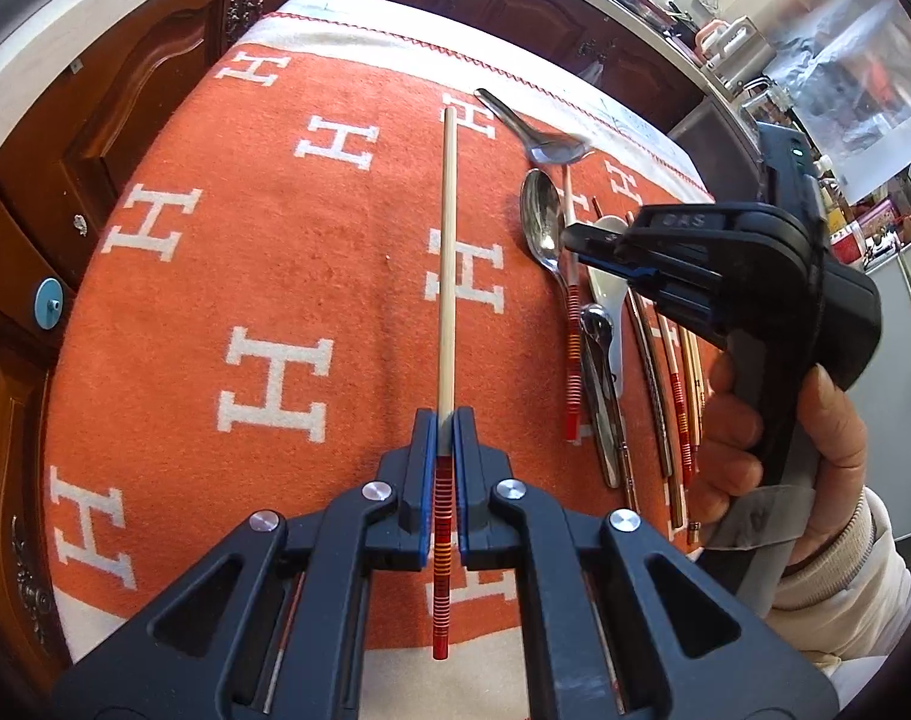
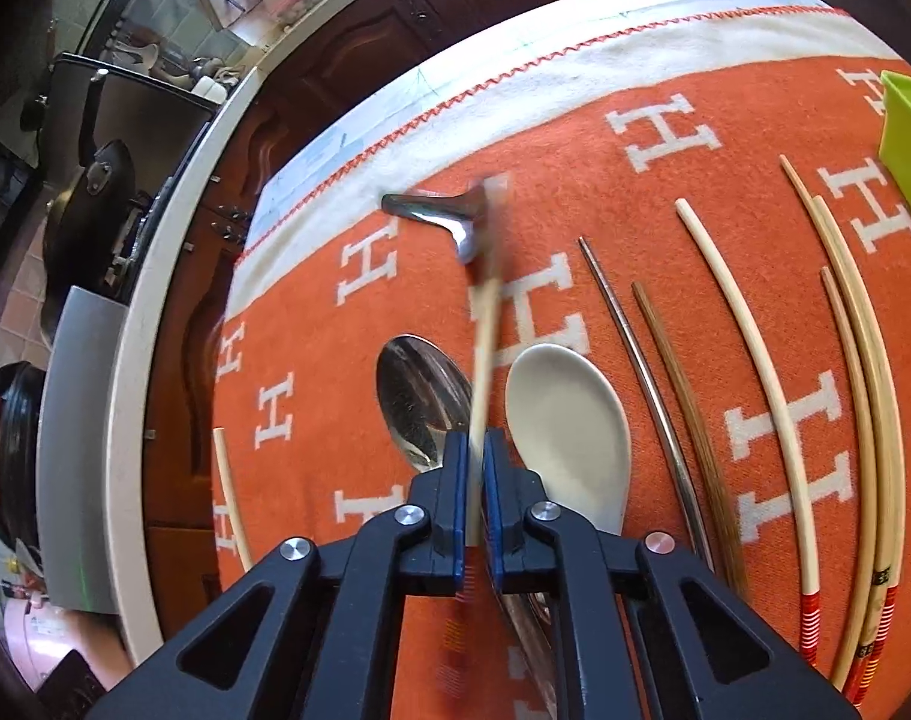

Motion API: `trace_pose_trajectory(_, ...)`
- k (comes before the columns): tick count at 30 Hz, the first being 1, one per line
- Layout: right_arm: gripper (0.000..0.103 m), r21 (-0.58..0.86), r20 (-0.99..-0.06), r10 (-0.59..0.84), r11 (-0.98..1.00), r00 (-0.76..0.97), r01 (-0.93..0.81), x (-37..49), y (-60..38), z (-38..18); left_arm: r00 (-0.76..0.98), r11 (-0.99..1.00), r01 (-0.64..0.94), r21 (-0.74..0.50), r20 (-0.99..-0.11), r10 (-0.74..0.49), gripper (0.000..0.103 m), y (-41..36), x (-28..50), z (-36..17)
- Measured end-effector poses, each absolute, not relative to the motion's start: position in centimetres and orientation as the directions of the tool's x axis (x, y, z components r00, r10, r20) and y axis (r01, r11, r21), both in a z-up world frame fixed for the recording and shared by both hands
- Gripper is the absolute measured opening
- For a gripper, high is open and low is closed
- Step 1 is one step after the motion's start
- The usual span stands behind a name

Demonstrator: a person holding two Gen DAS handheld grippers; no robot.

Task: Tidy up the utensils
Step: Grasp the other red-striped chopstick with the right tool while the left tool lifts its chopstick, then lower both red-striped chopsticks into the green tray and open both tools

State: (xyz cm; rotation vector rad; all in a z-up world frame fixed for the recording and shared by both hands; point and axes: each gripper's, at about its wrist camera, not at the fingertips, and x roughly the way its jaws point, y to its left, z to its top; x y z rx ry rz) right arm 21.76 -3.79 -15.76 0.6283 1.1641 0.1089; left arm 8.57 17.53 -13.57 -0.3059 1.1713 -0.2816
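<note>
a red-banded chopstick (image 1: 445, 276) is pinched in the left gripper (image 1: 445, 438), held lengthwise above the orange cloth (image 1: 275, 228). the right gripper (image 2: 475, 450) is clamped on its likely mate (image 2: 485, 348), probably for pairing, between steel spoon (image 2: 419, 402) and white spoon (image 2: 569, 420).

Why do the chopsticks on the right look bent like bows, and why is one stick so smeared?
Right wrist view: the fisheye lens bows the straight chopsticks near the frame's edge; the chopstick in the right gripper is motion-blurred, and so is the metal spoon behind it. Left wrist view: sharp; the chopstick held by the left gripper runs straight through the centre, where distortion is least.
</note>
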Motion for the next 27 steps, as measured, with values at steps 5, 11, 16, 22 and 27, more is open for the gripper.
trace_pose_trajectory(5, 0.005, 0.525, -0.804, 0.428, 0.837, 0.413, 0.155, 20.8, -3.9, -13.9, 0.377, 0.921, 0.052, -0.386, -0.847, -0.376, 0.003, 17.7, 8.3, -12.8)
trace_pose_trajectory(11, 0.005, 0.550, -0.790, 0.469, 0.827, 0.395, 0.116, 18.7, -4.7, -11.9, 0.390, 0.915, 0.083, -0.394, -0.833, -0.394, 0.003, 16.7, 7.8, -11.2)
trace_pose_trajectory(16, 0.005, 0.561, -0.778, 0.484, 0.822, 0.400, 0.098, 15.8, -7.4, -9.4, 0.389, 0.902, 0.131, -0.411, -0.815, -0.428, 0.003, 14.4, 7.5, -9.5)
trace_pose_trajectory(22, 0.005, 0.527, -0.786, 0.438, 0.843, 0.437, 0.104, 11.2, -13.3, -6.1, 0.356, 0.886, 0.250, -0.391, -0.813, -0.460, 0.003, 8.6, 7.2, -7.3)
trace_pose_trajectory(27, 0.005, 0.479, -0.806, 0.369, 0.866, 0.462, 0.144, 7.8, -19.0, -4.9, 0.326, 0.879, 0.321, -0.353, -0.830, -0.452, 0.003, 3.8, 7.3, -5.5)
